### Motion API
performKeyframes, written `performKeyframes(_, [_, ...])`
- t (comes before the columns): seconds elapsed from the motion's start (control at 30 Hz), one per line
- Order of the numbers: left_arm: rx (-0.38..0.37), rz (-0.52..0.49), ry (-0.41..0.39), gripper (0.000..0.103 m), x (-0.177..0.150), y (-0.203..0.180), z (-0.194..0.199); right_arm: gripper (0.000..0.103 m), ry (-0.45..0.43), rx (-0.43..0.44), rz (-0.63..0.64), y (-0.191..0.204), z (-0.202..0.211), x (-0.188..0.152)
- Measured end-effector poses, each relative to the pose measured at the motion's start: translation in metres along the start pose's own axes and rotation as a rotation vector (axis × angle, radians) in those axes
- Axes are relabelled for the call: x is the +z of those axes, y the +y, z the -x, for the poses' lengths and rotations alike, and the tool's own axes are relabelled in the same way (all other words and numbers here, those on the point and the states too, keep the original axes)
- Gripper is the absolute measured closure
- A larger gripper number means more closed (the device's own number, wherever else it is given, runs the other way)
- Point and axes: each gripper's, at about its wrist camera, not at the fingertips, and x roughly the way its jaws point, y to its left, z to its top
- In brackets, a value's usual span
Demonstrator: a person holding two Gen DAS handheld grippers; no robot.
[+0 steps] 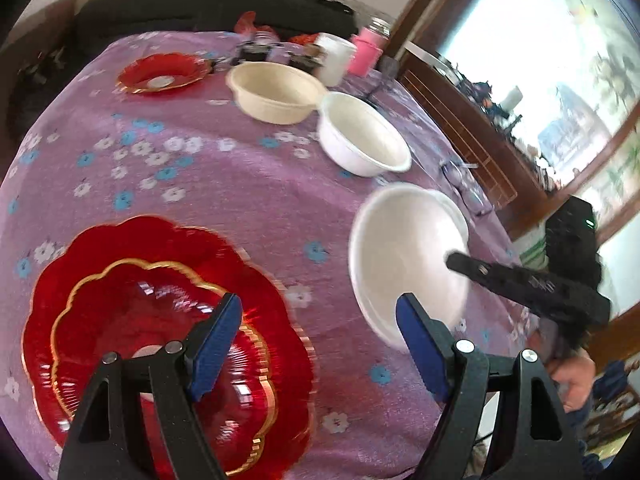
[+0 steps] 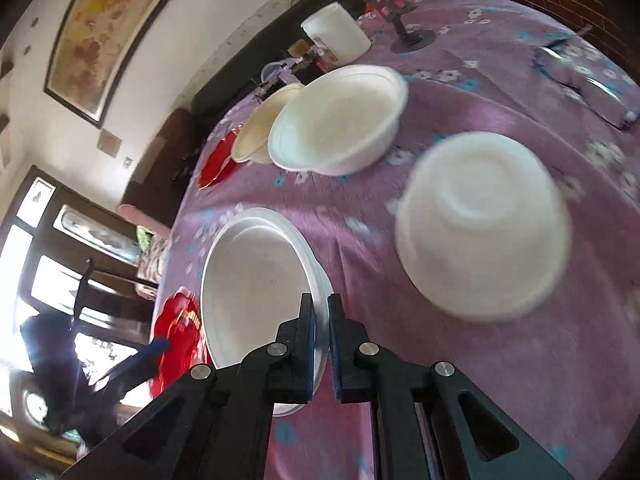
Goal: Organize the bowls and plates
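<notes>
While right tongs (image 2: 321,344) pinch white bowl (image 2: 256,280)

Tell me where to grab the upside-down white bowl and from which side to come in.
Grip the upside-down white bowl by its sloping side wall, coming from above with one finger on each opposite side. Its rim lies face down on the purple tablecloth, so no edge can be pinched; only the outer wall and flat base are exposed.

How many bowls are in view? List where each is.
4: cream bowl farthest; upright white bowl beside it; upside-down white bowl at right; nearest white bowl, pinched by right fingers. More may be nested.
</notes>
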Motion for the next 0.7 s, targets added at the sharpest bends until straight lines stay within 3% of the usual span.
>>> performKeyframes(0.17, [-0.002,-0.138,0.002,0.025,-0.012,-0.049,-0.017,0.093,-0.003,-0.017,-0.006,-0.027,0.032,-0.032])
performKeyframes(0.23, [0.004,-0.173,0.018,0.031,-0.019,-0.066,-0.03,0.093,-0.015,-0.031,0.001,-0.032,0.039,-0.04])
performKeyframes(0.27, [0.009,-0.18,0.027,0.042,-0.023,-0.072,-0.037,0.093,-0.024,-0.049,0.019,-0.032,0.042,-0.044])
performKeyframes(0.3, [0.015,-0.183,0.028,0.053,-0.026,-0.075,-0.042,0.093,-0.039,-0.064,0.033,-0.033,0.045,-0.046])
performKeyframes(0.33, [0.033,-0.195,0.031,0.056,-0.029,-0.078,-0.049,0.092,-0.054,-0.073,0.044,-0.034,0.048,-0.048])
performKeyframes(0.43, [0.076,-0.201,0.044,0.058,-0.038,-0.08,-0.065,0.092,-0.081,-0.108,0.08,-0.035,0.053,-0.054])
performKeyframes(0.63, [0.075,-0.18,0.04,0.059,-0.043,-0.075,-0.076,0.092,-0.107,-0.131,0.111,-0.032,0.052,-0.062])
performKeyframes(0.7, [0.082,-0.193,0.019,0.069,-0.046,-0.078,-0.075,0.092,-0.122,-0.147,0.115,-0.032,0.052,-0.064])
